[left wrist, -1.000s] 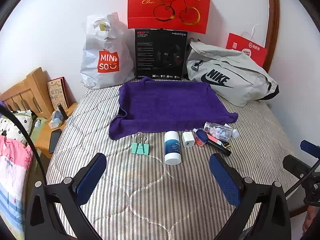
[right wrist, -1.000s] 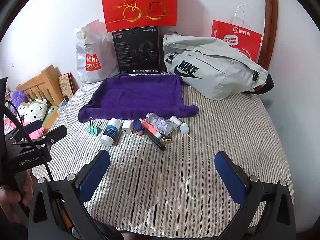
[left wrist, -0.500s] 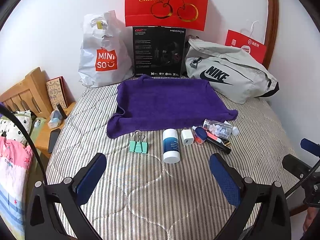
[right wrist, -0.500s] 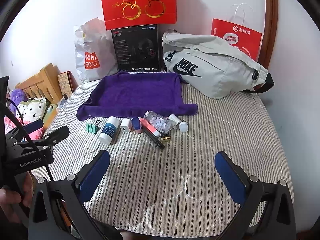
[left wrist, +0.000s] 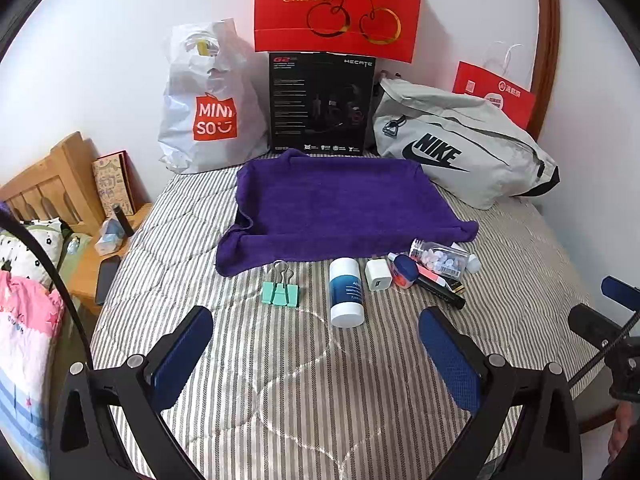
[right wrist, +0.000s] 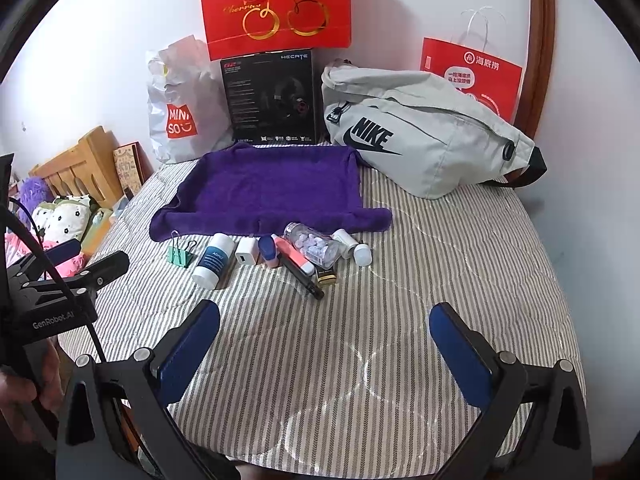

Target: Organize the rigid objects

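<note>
A row of small items lies on the striped bed in front of a purple towel (left wrist: 340, 208) (right wrist: 272, 192): a teal binder clip (left wrist: 280, 293) (right wrist: 181, 255), a white and blue bottle (left wrist: 346, 296) (right wrist: 214, 261), a white charger (left wrist: 378, 274) (right wrist: 245, 257), a clear pill bottle (left wrist: 438, 258) (right wrist: 312, 245), a black pen (left wrist: 440, 294) (right wrist: 302, 276). My left gripper (left wrist: 316, 340) is open, hovering short of the clip and bottle. My right gripper (right wrist: 324, 338) is open too, nearer than the pen. Both hold nothing.
Against the wall stand a white Miniso bag (left wrist: 208, 108), a black box (left wrist: 322, 104), a red gift bag (left wrist: 340, 4) and a grey Nike bag (left wrist: 460, 148). A wooden nightstand (left wrist: 100, 264) with a phone sits at left. The bed edge runs at right.
Both grippers have edged slightly forward toward the items; the row of objects sits a little higher in view. Nothing was grasped or moved.
</note>
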